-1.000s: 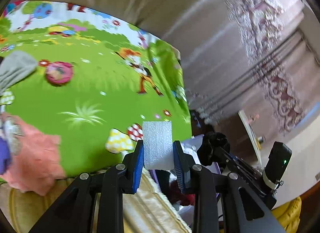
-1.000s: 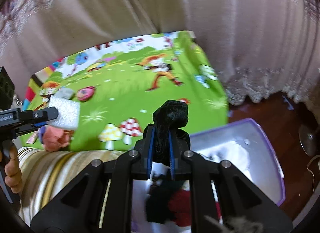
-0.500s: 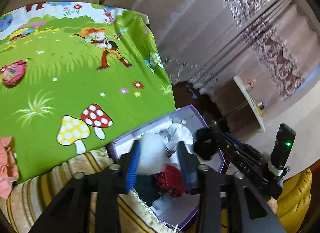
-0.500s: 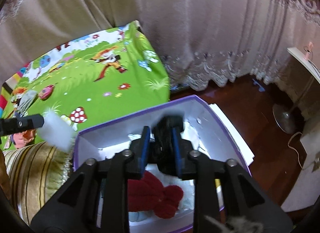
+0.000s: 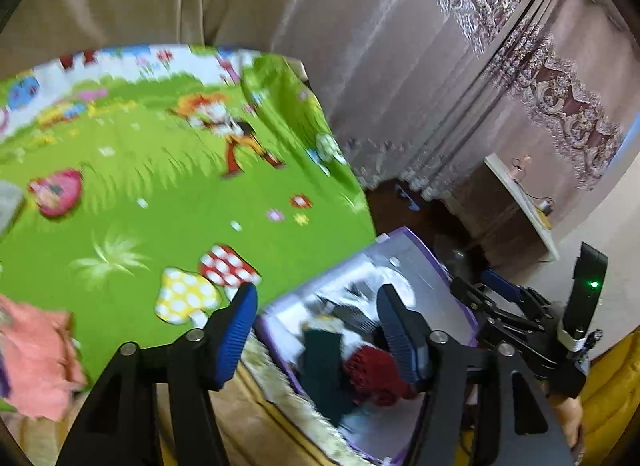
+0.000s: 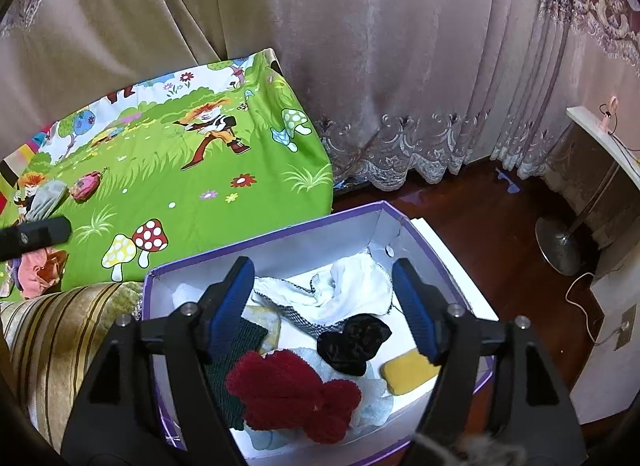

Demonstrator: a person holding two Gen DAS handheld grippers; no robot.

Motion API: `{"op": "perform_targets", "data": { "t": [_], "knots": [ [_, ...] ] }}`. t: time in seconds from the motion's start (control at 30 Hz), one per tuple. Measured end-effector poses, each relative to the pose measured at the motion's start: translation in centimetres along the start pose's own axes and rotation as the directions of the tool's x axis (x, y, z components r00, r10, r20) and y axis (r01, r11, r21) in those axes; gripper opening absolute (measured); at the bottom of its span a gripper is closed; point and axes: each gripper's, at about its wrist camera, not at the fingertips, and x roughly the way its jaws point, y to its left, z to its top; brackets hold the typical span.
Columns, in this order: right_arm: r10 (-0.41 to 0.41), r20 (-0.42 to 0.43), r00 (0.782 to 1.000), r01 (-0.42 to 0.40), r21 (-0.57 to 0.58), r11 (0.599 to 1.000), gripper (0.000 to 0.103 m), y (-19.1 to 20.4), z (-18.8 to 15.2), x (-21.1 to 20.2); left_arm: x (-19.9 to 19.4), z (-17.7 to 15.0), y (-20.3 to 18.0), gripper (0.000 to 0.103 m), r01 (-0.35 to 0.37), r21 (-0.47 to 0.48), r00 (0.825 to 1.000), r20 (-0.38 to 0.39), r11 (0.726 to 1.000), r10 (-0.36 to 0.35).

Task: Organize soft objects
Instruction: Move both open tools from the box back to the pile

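A purple-rimmed white box (image 6: pixel 280 231) holds several soft things: a black fuzzy piece (image 6: pixel 354 342), a red knitted item (image 6: pixel 292 394), a yellow sponge (image 6: pixel 408 372), a white cloth (image 6: pixel 352 286) and a dark green knit (image 6: pixel 236 342). My right gripper (image 6: pixel 323 270) hangs over the box, its jaws opening with nothing pressed between them. My left gripper (image 5: pixel 314 298) hovers above the box's (image 5: pixel 400 234) near edge, jaws also opening and empty. The picture there is blurred. Below it I see the red knitted item (image 5: pixel 372 370) and the green knit (image 5: pixel 324 354).
A green cartoon mat (image 6: pixel 180 185) lies left of the box, with a pink cloth (image 5: pixel 32 354) and a grey item (image 6: pixel 48 195) on it. A striped cushion (image 6: pixel 60 330) borders the box. Curtains (image 6: pixel 360 65) hang behind. A lamp base (image 6: pixel 560 242) stands on the dark floor.
Both grippers moved from over the mat to over the box. The right one let go of the black fuzzy piece, now in the box. The left one released the white foam block.
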Motion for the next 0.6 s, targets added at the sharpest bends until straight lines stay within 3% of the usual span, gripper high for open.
{"op": "perform_targets", "data": {
  "t": [0.13,0.3,0.43,0.5,0.6],
  "knots": [
    [-0.008,0.009,1.0,0.008,-0.012,1.0,0.078,0.9,0.7,-0.2,-1.7,0.7,0.7,0.077,-0.088,0.019,0.993,0.08,0.996,0.087],
    [-0.012,0.052,0.999,0.015,-0.068,0.998,0.087,3.6,2.0,-1.0,-4.0,1.6,2.2,0.08,-0.172,0.043,0.97,0.182,0.984,0.161],
    [-0.052,0.093,0.994,0.064,-0.133,0.989,0.092,6.4,3.3,-1.2,-6.5,2.2,3.5,0.081,-0.288,0.132,0.922,0.306,0.948,0.238],
    [-0.034,0.112,0.993,0.051,-0.149,0.988,0.094,7.9,4.3,-1.4,-7.7,2.6,4.9,0.081,-0.342,0.136,0.895,0.349,0.93,0.278],
    [0.015,0.128,0.992,0.004,-0.148,0.989,0.095,9.9,5.7,-1.5,-9.3,3.5,7.3,0.081,-0.374,0.114,0.874,0.374,0.921,0.309]
  ]
}}
